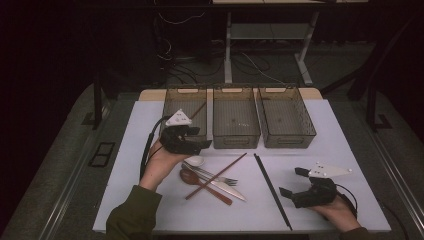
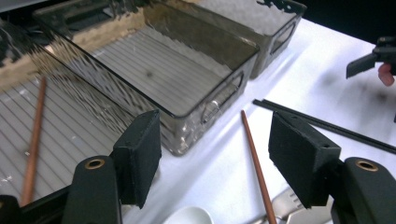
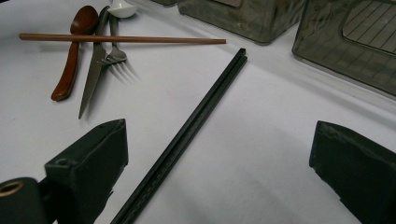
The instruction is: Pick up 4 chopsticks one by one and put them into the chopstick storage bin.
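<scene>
Sorting looks underway: on our white desk (image 1: 330, 135), three smoky clear plastic bins (image 1: 236, 122) stand abreast; the left bin (image 1: 184, 107) holds one brown wooden chopstick (image 2: 33, 140), the others look bare. Our left gripper (image 2: 212, 158), fingers released, hovers above its mate (image 2: 254, 163). We judge grasping that comes next. Right gripper (image 3: 219, 163) hangs released over black chopsticks (image 3: 187, 135).
</scene>
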